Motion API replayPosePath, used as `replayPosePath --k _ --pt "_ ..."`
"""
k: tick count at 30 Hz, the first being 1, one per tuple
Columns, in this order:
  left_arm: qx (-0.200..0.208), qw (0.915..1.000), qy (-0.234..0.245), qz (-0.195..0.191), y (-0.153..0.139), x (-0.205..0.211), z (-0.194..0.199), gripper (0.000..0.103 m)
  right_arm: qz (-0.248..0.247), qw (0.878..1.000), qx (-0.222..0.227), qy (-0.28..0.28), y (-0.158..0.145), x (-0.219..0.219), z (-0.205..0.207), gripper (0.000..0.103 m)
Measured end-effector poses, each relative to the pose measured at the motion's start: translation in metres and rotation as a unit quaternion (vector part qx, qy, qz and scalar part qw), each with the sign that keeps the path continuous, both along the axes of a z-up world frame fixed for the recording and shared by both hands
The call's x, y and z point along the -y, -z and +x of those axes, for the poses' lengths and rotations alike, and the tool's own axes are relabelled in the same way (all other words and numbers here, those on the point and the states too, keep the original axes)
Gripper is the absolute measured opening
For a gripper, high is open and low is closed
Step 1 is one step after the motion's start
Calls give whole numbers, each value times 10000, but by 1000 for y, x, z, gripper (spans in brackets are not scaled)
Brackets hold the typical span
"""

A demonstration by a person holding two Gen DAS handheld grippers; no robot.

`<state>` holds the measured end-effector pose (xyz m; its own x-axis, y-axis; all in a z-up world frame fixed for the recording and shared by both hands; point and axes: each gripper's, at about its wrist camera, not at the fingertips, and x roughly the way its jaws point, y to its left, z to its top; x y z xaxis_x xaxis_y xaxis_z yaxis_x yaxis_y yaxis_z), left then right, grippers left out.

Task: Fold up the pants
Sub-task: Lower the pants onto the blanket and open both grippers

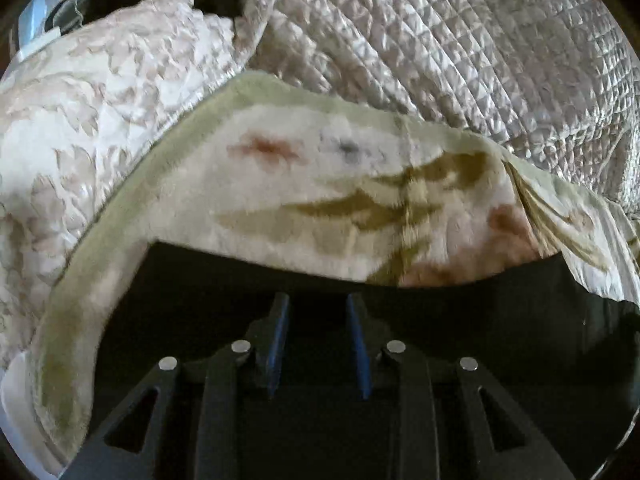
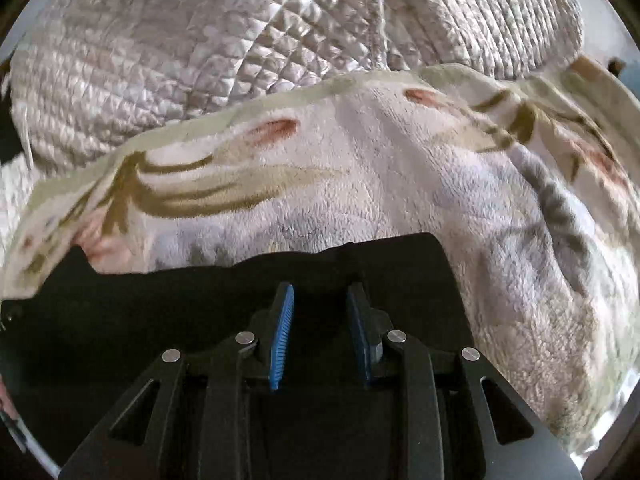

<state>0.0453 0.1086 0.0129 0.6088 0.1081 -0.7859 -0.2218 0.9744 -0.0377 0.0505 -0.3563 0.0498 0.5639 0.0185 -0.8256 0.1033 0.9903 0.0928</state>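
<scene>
**Black pants flat on blanket, both grippers spread and empty**

Left wrist: left gripper (image 1: 318, 312) has its blue pads apart w/ nothing between them. It hangs over the pants (image 1: 480, 320), a dark sheet filling the lower frame, lying on a fleece blanket (image 1: 280, 200) w/ a quilt (image 1: 440, 40) beyond. The cloth looks soft, light and limp, so it should drape and slide if dragged. Best hold prob. the far edge where black meets blanket, pinching all layers. That edge runs left-right across the view, so the long axis likely lies the same way; waist vs. hem can't be told.

Right wrist: right gripper (image 2: 320, 304) is spread too, nothing pinched. The pants (image 2: 160, 312) end just right of the fingers at a squared corner (image 2: 434, 242) — a good grab point. The far edge again runs across the frame.
</scene>
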Motion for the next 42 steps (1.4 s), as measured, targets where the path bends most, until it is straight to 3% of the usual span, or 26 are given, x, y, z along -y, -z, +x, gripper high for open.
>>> replayPosePath --k 5,11,17,19,23,28,36,42 --pt "86 10000 20 -33 -8 6 -10 33 276 9964 471 -645 -15 -30 -15 28" --pt "175 9989 422 31 -14 38 -31 34 285 9844 499 -1662 -16 -83 -35 28" --pt "194 9974 686 103 -11 66 -54 38 160 9726 494 -2266 -3 -120 -68 28" --pt "149 9973 707 142 -5 70 -60 40 -16 9699 474 -2388 4 -129 -75 28" --pt "156 9969 742 200 6 72 -64 42 -280 9624 620 -2628 9 -139 -80 44" --pt "198 9971 717 176 5 73 -66 43 -243 9617 653 -2650 6 -139 -80 45" --pt "197 9965 799 151 2 84 -84 43 -37 9449 952 -3133 -4 -158 -105 45" --pt "308 9951 891 288 6 88 -88 48 -161 9418 759 -3271 9 -167 -108 46"
